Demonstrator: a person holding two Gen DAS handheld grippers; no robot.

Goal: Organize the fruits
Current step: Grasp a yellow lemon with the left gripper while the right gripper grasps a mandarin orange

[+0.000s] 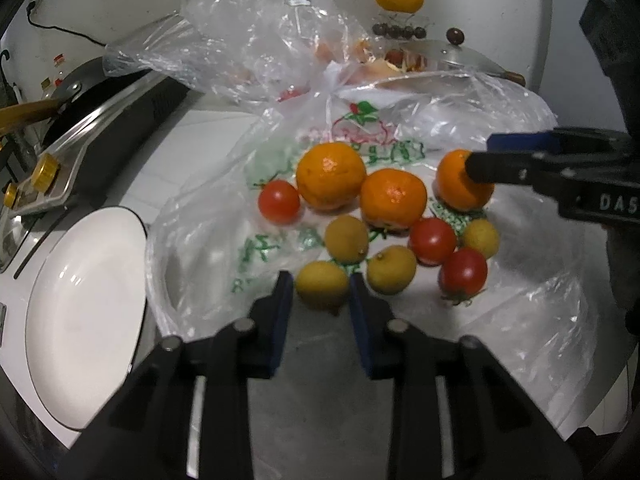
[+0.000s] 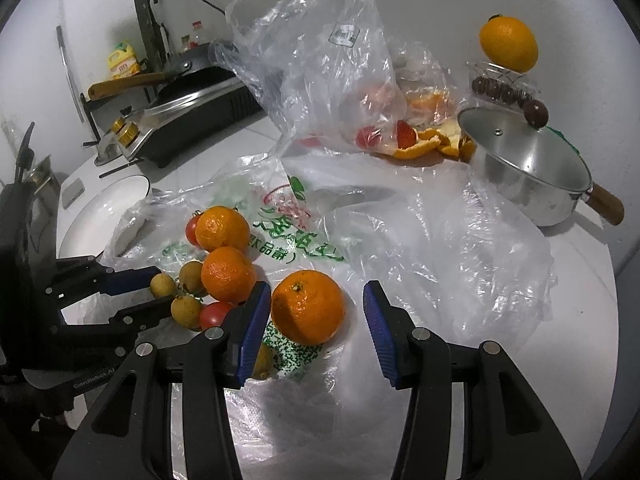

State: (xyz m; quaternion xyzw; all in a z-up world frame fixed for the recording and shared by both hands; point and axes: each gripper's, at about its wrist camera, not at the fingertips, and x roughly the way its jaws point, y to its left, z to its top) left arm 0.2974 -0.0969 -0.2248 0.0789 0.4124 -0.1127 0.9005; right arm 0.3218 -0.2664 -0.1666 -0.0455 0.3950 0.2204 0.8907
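Note:
Fruit lies on a flattened plastic bag [image 1: 280, 248]: three oranges, three red tomatoes and several small yellow-brown fruits. My left gripper [image 1: 322, 288] is open, its jaws on either side of one small yellow fruit [image 1: 321, 286], close to its sides. My right gripper [image 2: 316, 312] is open around the rightmost orange [image 2: 308, 306], whose left side is near the left pad; in the left wrist view it [image 1: 480, 156] comes in from the right over that orange [image 1: 460, 184].
A white plate [image 1: 84, 308] lies left of the bag. A stove with a pan [image 2: 192, 100] stands behind it. A steel pot with lid [image 2: 528, 172], peel scraps in a clear bag [image 2: 420, 136] and another orange on a box [image 2: 508, 44] sit at the back.

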